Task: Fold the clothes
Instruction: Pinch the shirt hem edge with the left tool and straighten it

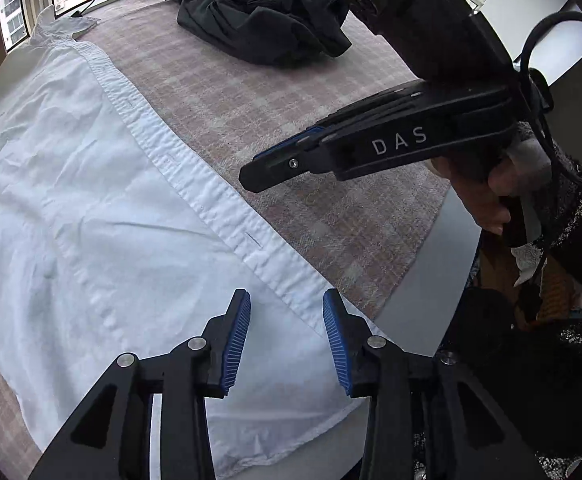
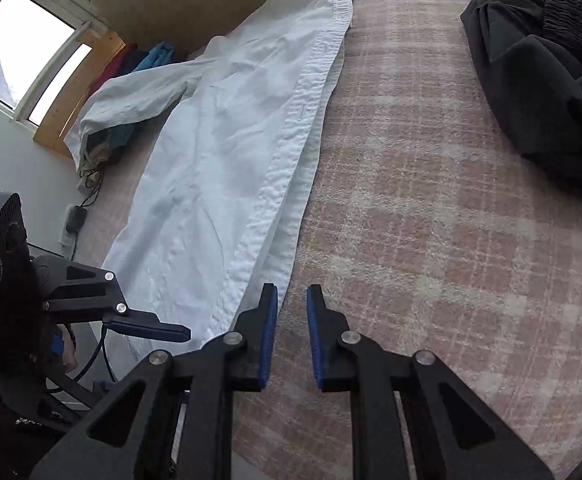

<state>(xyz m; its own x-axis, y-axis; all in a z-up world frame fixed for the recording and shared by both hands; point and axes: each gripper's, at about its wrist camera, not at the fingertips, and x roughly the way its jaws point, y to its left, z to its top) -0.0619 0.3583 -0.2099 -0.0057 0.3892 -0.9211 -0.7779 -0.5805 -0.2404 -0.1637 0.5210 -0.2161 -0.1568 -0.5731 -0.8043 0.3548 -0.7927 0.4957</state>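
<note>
A white button-up shirt [image 1: 91,200] [image 2: 219,160] lies flat on the pink plaid cloth, its button placket running along its right edge and its collar at the far end. One sleeve hangs off the left side of the table. My left gripper [image 1: 287,304] hovers open over the shirt's near hem beside the placket, with nothing between its blue pads. My right gripper [image 2: 293,296] is just right of the placket's near end, above the cloth. Its jaws stand a narrow gap apart and hold nothing. It also shows in the left wrist view [image 1: 259,168], and the left gripper [image 2: 171,330] in the right one.
A crumpled black garment [image 1: 267,20] [image 2: 551,80] sits at the far right of the plaid cloth [image 1: 291,112] [image 2: 431,200]. Windows line the far side. Coloured clothes [image 2: 147,60] and a cable with a plug [image 2: 75,216] lie off the table's left edge.
</note>
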